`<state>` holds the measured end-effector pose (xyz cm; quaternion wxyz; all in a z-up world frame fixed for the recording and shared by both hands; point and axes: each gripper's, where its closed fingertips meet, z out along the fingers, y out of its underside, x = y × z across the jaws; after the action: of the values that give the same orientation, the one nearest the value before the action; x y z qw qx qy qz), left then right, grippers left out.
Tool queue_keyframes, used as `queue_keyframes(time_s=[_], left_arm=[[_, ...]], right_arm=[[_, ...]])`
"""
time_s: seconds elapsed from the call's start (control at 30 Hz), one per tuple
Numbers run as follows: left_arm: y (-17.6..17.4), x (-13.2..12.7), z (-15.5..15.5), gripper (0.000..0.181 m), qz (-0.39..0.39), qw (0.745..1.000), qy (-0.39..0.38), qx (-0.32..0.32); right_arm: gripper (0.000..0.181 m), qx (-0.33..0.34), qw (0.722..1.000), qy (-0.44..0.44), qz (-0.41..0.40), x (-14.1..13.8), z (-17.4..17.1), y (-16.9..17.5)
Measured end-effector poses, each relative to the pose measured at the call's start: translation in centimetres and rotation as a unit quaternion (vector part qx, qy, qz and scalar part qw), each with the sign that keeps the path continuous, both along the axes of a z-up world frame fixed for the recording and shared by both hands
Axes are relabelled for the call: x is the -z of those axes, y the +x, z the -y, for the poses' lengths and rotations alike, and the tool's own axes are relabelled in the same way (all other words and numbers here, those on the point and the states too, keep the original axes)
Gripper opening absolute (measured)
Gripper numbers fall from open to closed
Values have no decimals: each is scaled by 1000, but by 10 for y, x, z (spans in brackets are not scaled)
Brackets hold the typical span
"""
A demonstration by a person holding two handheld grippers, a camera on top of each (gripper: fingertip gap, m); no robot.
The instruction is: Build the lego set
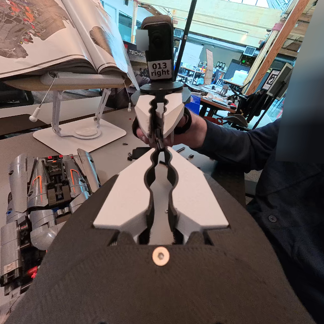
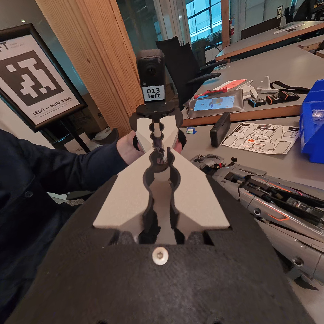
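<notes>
**Two grippers meeting tip to tip over a small dark Lego piece**

Left gripper (image 1: pixel 159 149) and right gripper (image 2: pixel 162 154) raised above the grey table (image 1: pixel 108 157), facing each other, tips nearly touching. Both narrowed around one small dark Lego piece (image 1: pixel 159 140); exact hold unclear. Grey-and-orange Lego model (image 1: pixel 50 185) lying on the table, left of the grippers. Open instruction book (image 1: pixel 57 40) on its stand behind the model.

Two matching grippers: left gripper (image 1: pixel 159 149), right gripper (image 2: pixel 162 150). Each had black textured body, white faceted fingers (image 1: pixel 133 189) with wavy black pads, silver screw (image 1: pixel 160 255) at centre, black camera (image 1: pixel 160 47) on round plate bearing white label. Person wore dark navy buttoned sleeves (image 1: pixel 233 140).
</notes>
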<state>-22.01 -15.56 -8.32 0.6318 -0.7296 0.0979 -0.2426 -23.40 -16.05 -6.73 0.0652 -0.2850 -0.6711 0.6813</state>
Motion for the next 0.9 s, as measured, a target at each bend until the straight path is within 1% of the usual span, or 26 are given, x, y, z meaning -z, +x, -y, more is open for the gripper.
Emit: queue_keyframes(time_s=[0.03,0.2,0.43,0.63,0.77,0.87,0.9], left_arm=[[0,0,0,4,2,1000,0,2],[0,1,1,5,12,1000,3,9],[-2,-3,2,5,24,1000,10,7],[-1,-6,5,4,46,998,24,19],[-2,-5,5,4,51,998,23,21],[-1,-5,6,4,54,998,21,24],[-1,-5,6,4,54,998,22,26]], right_arm=[[6,-3,1000,1,0,0,1,1],[5,-10,1000,-3,5,0,2,2],[5,-2,1000,-13,7,-2,2,0],[8,-8,1000,-10,5,-2,2,2],[3,-7,1000,-8,3,-1,3,1],[7,-11,1000,-12,6,-1,4,2],[4,-10,1000,-9,3,-1,4,2]])
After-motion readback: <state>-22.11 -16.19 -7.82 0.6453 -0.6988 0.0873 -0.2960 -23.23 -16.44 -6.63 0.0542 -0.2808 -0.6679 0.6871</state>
